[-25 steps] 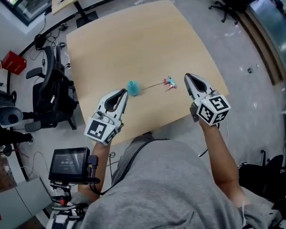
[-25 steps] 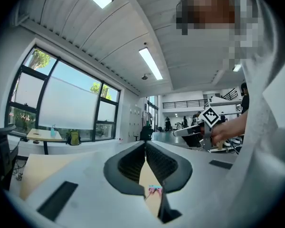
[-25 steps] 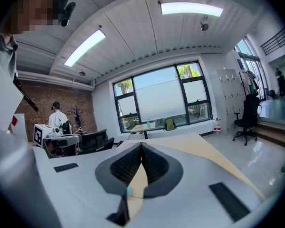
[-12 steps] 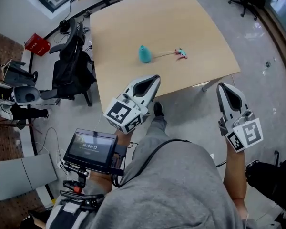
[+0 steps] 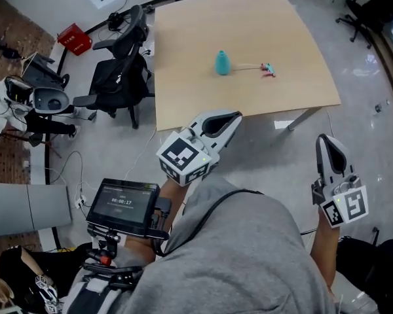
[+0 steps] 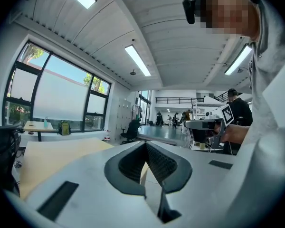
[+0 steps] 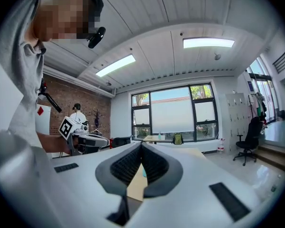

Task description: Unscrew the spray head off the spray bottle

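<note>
Your small teal plastic spray bottle [image 5: 222, 63] stands upright near the middle of the pale wooden table [image 5: 183, 90]. The pink-and-teal spray head [image 5: 268, 69] lies at its 3 o'clock, with a thin dip tube running between them, so the head looks to be already off.

Expect both parts to be light and smooth. The bottle will likely tip or skid if nudged, so take it around the belly. Take the head by its collar, not by the thin, bendy tube.

Your left gripper [image 5: 230, 118] and right gripper [image 5: 325, 140] are both pressed together on nothing. They hang off the table's near edge, at the bottle's 6 and 5 o'clock, well apart from it.

The tabletop is bare all round the parts. The black office chair [image 5: 121, 77] crowds the table's 9 o'clock side.
</note>
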Tool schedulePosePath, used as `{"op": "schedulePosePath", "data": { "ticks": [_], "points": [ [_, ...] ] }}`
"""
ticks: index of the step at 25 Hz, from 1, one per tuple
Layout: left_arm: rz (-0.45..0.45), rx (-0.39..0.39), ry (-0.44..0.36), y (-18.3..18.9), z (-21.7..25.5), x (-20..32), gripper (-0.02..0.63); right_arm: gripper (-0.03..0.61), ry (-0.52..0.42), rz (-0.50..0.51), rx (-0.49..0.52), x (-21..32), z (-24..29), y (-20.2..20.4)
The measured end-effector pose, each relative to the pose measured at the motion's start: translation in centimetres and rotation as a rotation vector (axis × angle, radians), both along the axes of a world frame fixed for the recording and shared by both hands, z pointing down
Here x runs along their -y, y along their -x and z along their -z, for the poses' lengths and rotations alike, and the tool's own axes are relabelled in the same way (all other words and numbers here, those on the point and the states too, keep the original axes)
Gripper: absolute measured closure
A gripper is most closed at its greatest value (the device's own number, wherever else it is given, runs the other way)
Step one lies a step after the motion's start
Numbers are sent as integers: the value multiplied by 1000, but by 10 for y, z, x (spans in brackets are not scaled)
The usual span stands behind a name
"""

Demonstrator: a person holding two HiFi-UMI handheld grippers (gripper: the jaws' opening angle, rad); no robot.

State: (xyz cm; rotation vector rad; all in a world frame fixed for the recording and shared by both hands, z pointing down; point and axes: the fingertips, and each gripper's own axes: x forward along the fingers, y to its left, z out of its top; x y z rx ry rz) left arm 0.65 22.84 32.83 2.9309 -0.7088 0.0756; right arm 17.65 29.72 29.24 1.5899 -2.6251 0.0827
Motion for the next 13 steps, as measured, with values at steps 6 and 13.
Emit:
{"op": "schedulePosePath", "data": {
  "ticks": [6,13],
  "points": [
    [-14,-10,8,55,8,1,609,574,-6,-33,-2,-1,15,44],
    [-30,-6,-5,98,8,-7,609,574,-2,-46,21,6,6,78]
  ]
}}
